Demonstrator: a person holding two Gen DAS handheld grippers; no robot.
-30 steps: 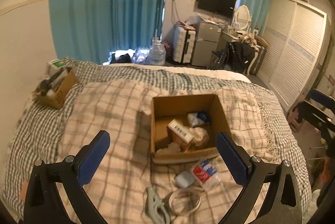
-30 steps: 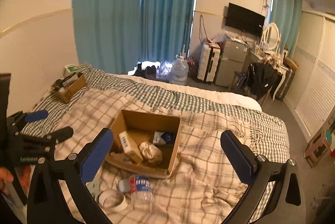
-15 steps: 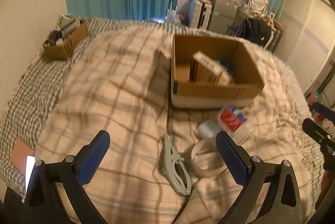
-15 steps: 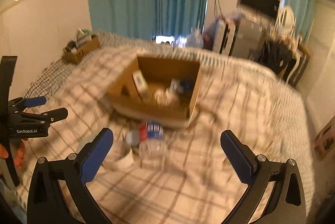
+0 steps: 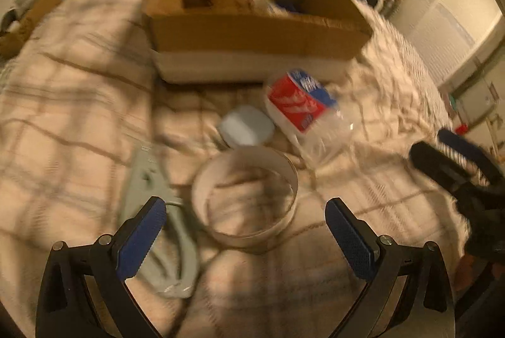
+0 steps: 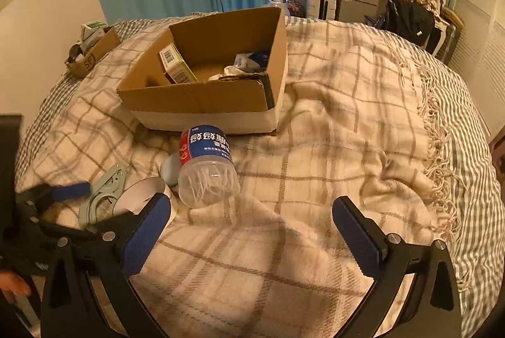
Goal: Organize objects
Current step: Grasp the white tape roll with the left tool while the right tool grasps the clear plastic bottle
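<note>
An open cardboard box holding small cartons and wrappers sits on the plaid blanket. In front of it lie a clear plastic jar with a red and blue label, a small white case, a white tape ring and pale green scissors. My left gripper is open and empty, low over the tape ring. My right gripper is open and empty, just in front of the jar.
A second small cardboard box full of items stands at the bed's far left by the wall. Suitcases, a fridge and a cluttered desk lie beyond the bed. The blanket's fringed edge runs along the right.
Both grippers have dropped and moved forward toward the items in front of the box. The left one now hovers close over the tape ring; the right one nears the jar.
</note>
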